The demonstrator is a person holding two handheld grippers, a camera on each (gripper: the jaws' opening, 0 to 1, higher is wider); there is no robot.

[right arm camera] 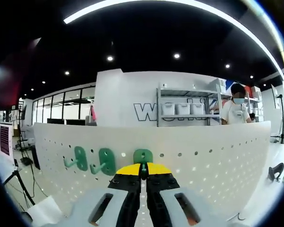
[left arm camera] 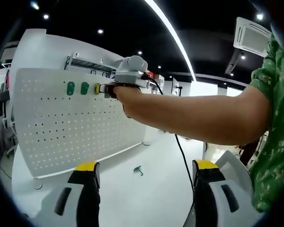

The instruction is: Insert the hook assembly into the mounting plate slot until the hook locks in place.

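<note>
Pinching a green hook (right arm camera: 143,156) between closed jaws, the right gripper (right arm camera: 143,176) presses it against the white pegboard (right arm camera: 217,161), third in a row beside two mounted green hooks (right arm camera: 92,161), probably to seat its prongs in the holes; whether it has locked is hard to tell. The left gripper (left arm camera: 144,172) hangs back with jaws apart and empty, keeping the board, the person's forearm (left arm camera: 194,118) and a spare hook (left arm camera: 138,170) lying on the white table (left arm camera: 156,194) in sight.
</note>
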